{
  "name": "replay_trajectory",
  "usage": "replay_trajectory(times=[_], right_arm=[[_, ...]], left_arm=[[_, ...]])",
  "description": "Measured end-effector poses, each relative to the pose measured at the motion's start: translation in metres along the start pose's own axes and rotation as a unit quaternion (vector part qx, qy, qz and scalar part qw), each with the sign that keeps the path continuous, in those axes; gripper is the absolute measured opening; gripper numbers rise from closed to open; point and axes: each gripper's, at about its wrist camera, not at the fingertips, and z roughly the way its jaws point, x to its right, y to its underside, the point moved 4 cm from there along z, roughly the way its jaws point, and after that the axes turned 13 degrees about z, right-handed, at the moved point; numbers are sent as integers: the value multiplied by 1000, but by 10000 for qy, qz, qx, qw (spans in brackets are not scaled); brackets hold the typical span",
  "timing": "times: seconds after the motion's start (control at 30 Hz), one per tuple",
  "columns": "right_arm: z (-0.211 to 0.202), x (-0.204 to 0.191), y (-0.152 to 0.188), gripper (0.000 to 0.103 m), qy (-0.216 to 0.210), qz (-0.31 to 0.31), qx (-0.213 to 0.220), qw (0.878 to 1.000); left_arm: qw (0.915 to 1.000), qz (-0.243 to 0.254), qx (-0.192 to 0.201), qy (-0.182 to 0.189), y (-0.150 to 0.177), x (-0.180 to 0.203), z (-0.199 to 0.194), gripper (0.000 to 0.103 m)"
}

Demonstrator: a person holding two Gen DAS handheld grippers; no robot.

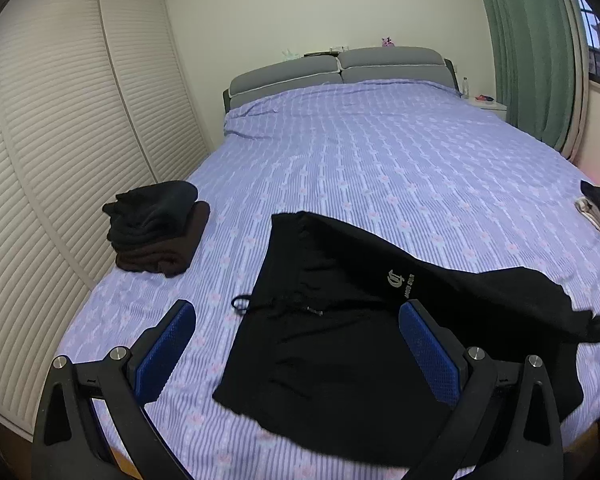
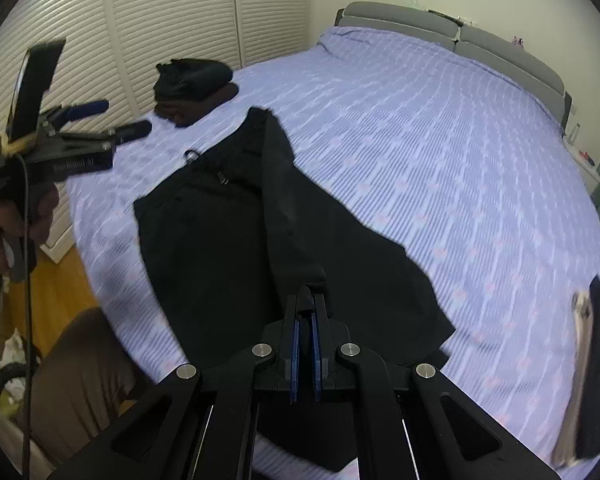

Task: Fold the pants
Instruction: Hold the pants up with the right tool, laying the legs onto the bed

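Black pants with a drawstring and a small light logo lie spread on the purple bed sheet. My left gripper hovers open over their waistband end, its blue pads wide apart with nothing between them. In the right wrist view the pants run from the waistband at the far end to a leg end that is lifted off the sheet. My right gripper is shut on that leg end. The left gripper shows at the left, open and held in a hand.
A stack of folded dark clothes sits near the bed's left edge. Another dark garment with a pale lining lies at the right edge. White louvred wardrobe doors stand left of the bed, a grey headboard at the far end.
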Motion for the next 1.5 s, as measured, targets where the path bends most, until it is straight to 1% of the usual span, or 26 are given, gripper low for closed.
replay_trajectory(times=[0.1,0.2,0.43,0.57,0.7,0.93,1.03,1.17,1.3,1.43,1.5], right_arm=[[7,-9,26,6,25,-22,-67,10000],[16,-18,54,6,166,-95,-91,9998],[39,-23,93,6,154,-61,-298,9994],[48,-24,113,6,319,-168,-310,9989],[60,-21,125,6,661,-418,-291,9965],[67,-15,137,6,838,-631,-379,9938],[63,-5,139,6,1013,-785,-372,9911],[55,18,140,6,1197,-887,-416,9880],[53,29,141,6,999,-809,-535,9903],[69,20,152,6,907,-956,-706,9888],[75,15,156,6,938,-1015,-729,9877]], left_arm=[[10000,25,28,-39,11,2,-11,103],[10000,48,-4,-17,22,6,-16,103],[10000,74,-32,-17,38,14,-20,103],[9999,108,-52,17,42,19,-17,103],[9997,212,-115,71,46,30,-11,103],[9996,193,-165,151,50,45,-7,103],[9994,229,-157,225,49,57,-6,103],[9990,291,-138,312,46,71,-7,103],[9988,306,-122,354,46,80,-8,103],[9987,339,-186,342,49,83,-4,103],[9986,350,-226,337,51,83,-1,103]])
